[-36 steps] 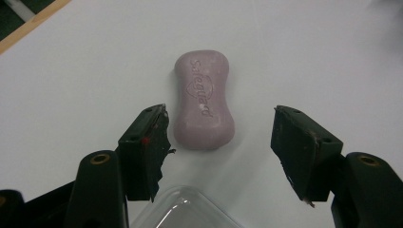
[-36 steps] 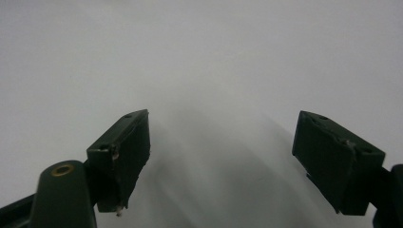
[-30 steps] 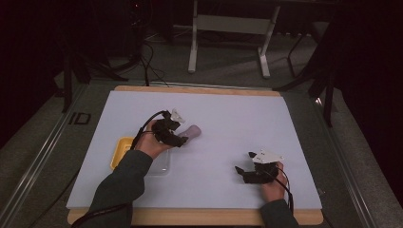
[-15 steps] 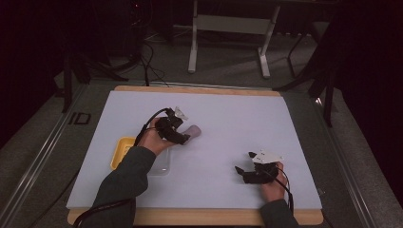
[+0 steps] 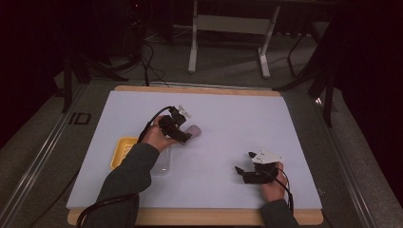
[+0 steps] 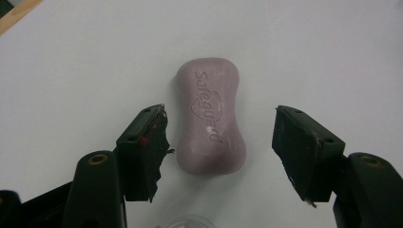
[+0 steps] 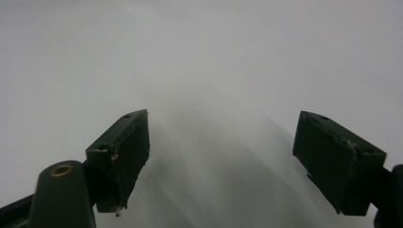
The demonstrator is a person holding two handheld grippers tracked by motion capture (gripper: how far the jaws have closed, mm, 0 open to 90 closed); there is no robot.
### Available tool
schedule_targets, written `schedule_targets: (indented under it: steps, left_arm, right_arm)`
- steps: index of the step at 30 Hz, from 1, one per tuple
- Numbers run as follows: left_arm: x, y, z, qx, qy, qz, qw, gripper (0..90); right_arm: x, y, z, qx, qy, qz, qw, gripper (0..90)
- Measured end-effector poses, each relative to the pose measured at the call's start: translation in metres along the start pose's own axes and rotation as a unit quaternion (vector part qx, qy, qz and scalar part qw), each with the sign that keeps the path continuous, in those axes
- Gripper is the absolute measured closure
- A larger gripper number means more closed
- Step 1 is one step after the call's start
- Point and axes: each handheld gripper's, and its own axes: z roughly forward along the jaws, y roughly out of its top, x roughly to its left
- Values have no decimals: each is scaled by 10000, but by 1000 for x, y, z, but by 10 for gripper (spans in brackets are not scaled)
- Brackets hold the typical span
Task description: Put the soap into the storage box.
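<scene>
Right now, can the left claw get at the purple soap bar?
Probably yes: the left claw is open, the soap bar lies flat between its jaws, and nothing blocks it.

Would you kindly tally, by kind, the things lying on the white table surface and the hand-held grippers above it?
Soap bar, pale purple, stamped Safeguard: 1
Yellow tray: 1
Clear plastic piece beside the tray, too faint to identify: 1
Hand-held grippers, left hand-held gripper and right hand-held gripper, both open: 2
Total: 5
</scene>
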Motion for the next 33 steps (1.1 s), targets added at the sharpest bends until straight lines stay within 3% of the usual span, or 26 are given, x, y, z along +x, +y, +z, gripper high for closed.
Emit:
schedule_targets:
  steps: [23,27,33]
  left_arm:
    - [1,17,25,324,-34,-65,9994,346]
    - [3,17,28,359,42,-172,9992,316]
    - [7,16,31,360,-18,-253,9990,314]
  right_arm:
    - [0,0,0,17,9,-16,10000,194]
    - [0,0,0,25,8,-19,10000,194]
    - [0,0,0,25,12,-15,10000,194]
